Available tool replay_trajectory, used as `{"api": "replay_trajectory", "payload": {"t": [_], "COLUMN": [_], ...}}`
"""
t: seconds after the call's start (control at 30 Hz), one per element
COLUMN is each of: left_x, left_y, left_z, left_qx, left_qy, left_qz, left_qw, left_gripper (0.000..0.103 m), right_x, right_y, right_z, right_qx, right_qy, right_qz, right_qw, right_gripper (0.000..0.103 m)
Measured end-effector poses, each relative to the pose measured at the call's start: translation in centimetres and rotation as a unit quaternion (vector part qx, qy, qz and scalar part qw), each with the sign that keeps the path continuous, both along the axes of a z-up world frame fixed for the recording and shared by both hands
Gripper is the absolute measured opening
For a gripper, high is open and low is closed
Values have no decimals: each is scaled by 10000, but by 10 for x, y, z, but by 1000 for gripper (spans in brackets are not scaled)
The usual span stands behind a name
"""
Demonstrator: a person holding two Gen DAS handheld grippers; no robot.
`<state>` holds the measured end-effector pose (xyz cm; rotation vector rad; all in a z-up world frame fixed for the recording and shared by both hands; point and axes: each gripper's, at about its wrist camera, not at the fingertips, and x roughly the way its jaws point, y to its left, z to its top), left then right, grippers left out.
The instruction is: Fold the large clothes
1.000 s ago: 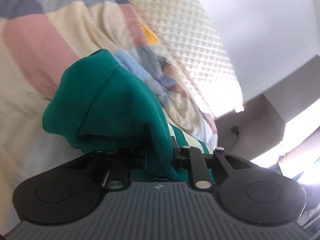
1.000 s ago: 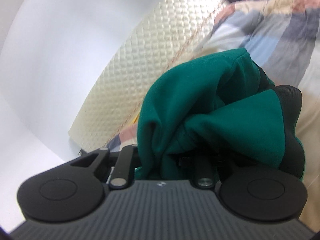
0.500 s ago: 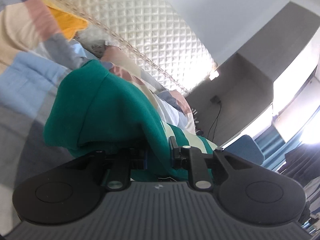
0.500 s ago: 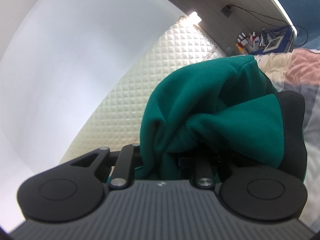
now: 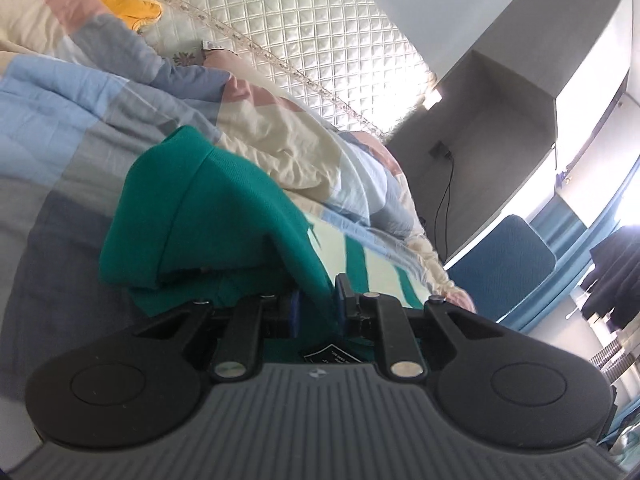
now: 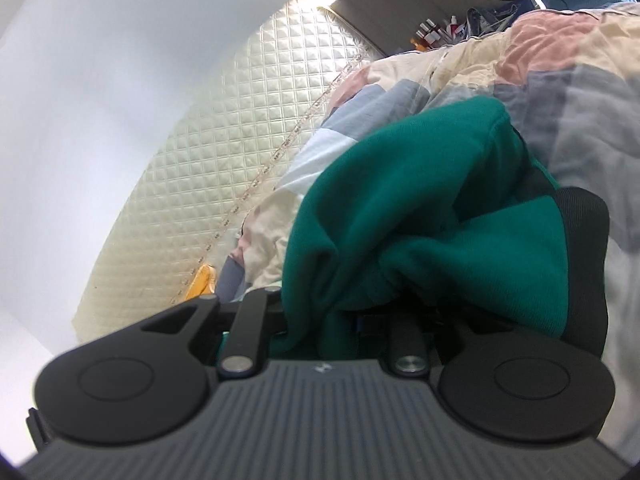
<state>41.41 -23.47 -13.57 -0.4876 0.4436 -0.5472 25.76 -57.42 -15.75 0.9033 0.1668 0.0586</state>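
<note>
A bed carries everything, covered by a rumpled patchwork quilt (image 5: 256, 128) in cream, pink, grey and pale blue blocks. A quilted cream headboard (image 5: 320, 36) runs along its edge toward one o'clock. A yellow item (image 5: 128, 8) lies on the bedding at eleven o'clock, against the headboard.

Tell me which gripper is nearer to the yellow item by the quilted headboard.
Hard to call; both grippers are well short of it. The left gripper, clamped on the green garment, sees the yellow item far up the bed; the right gripper, also clamped, sees it low beside the headboard.
</note>
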Motion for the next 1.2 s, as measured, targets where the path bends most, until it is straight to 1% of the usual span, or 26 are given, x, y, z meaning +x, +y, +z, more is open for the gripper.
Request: {"api": "replay_trajectory", "payload": {"t": [0.07, 0.13, 0.17, 0.23, 0.27, 0.3, 0.33, 0.37, 0.4, 0.43, 0.47, 0.53, 0.57, 0.63, 0.67, 0.73, 0.8, 0.9, 1.03, 1.13, 1.2], "left_x": [-11, -21, -25, -30, -31, -32, -33, -34, -35, -39, -44, -63, -72, -86, -94, -113, -131, -166, -219, -259, -285], "left_y": [-3, -7, -10, -17, -18, -18, -17, -15, -14, -13, -11, -6, -3, 1, 2, 2, 0, -3, 1, 11, 17], "left_z": [-11, -23, -28, -33, -33, -32, -30, -27, -24, -20, -16, -6, 0, 14, 24, 48, 74, 112, 164, 193, 206], "left_qx": [216, 413, 509, 753, 813, 815, 804, 791, 797, 806, 808, 840, 859, 920, 884, 881, 946, 1113, 1299, 1364, 1456], "left_qy": [-15, 48, 17, -119, -119, -52, 62, 182, 281, 349, 354, 229, 189, 272, 227, 37, -114, -441, -938, -1146, -1264], "left_qz": [29, 92, 66, 79, 106, 129, 150, 143, 127, 100, 104, 172, 177, 207, 176, 118, 48, 12, -91, -118, -134], "left_qw": [9998, 9991, 9987, 9971, 9966, 9966, 9966, 9966, 9963, 9961, 9960, 9961, 9960, 9952, 9957, 9960, 9954, 9928, 9870, 9839, 9811], "left_gripper": [20, 20, 21, 21, 22, 22, 25, 32, 35, 42, 48, 54, 55, 55, 55, 55, 55, 55, 55, 55, 55], "right_x": [-7, -12, -13, -14, -16, -17, -16, -18, -21, -25, -28, -42, -52, -73, -84, -105, -126, -152, -187, -211, -225], "right_y": [1, 4, 6, 5, 6, 6, 6, 8, 10, 11, 10, 9, 8, 7, 7, 8, 12, 19, 40, 61, 81], "right_z": [-14, -24, -29, -38, -39, -37, -37, -34, -32, -29, -28, -25, -23, -19, -15, 2, 28, 74, 142, 184, 206], "right_qx": [160, 16, -58, 1, 76, 180, 250, 276, 306, 376, 504, 752, 862, 1099, 1137, 976, 756, 489, 9, -381, -771], "right_qy": [32, 111, 141, 121, 125, 154, 205, 271, 358, 432, 476, 562, 546, 511, 448, 281, 81, -292, -824, -1070, -1110], "right_qz": [-23, -32, -38, -68, -98, -141, -190, -236, -298, -368, -433, -557, -600, -676, -685, -704, -725, -688, -530, -323, -207], "right_qw": [9999, 9999, 9999, 9999, 9998, 9996, 9993, 9990, 9984, 9977, 9967, 9940, 9930, 9903, 9901, 9923, 9945, 9960, 9952, 9930, 9906], "right_gripper": [25, 26, 26, 26, 26, 27, 27, 29, 32, 33, 33, 34, 34, 33, 33, 33, 33, 33, 33, 33, 33]}}
